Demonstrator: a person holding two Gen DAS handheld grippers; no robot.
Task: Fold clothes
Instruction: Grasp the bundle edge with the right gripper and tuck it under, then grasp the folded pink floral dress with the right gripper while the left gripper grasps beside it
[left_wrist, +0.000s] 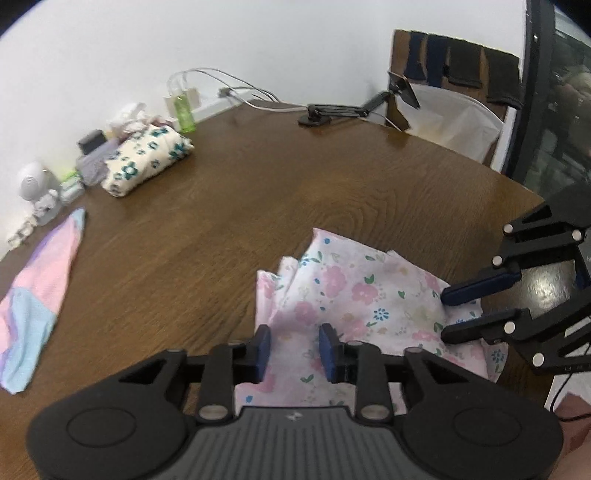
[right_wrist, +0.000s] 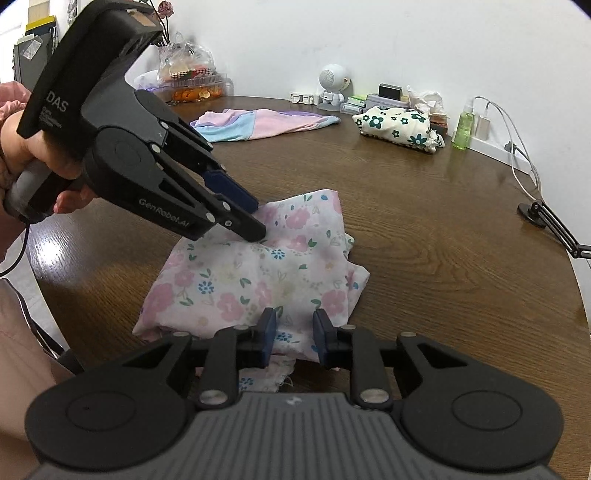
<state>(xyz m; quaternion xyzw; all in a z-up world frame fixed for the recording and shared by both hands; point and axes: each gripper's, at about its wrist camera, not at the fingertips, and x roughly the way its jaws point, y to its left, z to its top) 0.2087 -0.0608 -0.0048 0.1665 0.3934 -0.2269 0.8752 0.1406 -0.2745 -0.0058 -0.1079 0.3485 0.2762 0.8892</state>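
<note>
while two tongs (left_wrist: 294, 346) (right_wrist: 294, 336) gape, three garments (right_wrist: 258, 273) lie.

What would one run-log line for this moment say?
task: fold clothes | left gripper: open, over floral cloth | right gripper: open, at its edge | cloth: bunched on table

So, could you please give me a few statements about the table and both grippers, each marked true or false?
1. Both grippers are open. True: the left gripper and right gripper each show a gap between their fingers.
2. The pink floral garment lies on the wooden table. True.
3. The pastel striped garment is under the grippers. False: it lies apart, towards the wall.
4. The green bottle lies on its side. False: it stands upright.
5. The cream bundle with dark green flowers sits near the wall. True.
</note>
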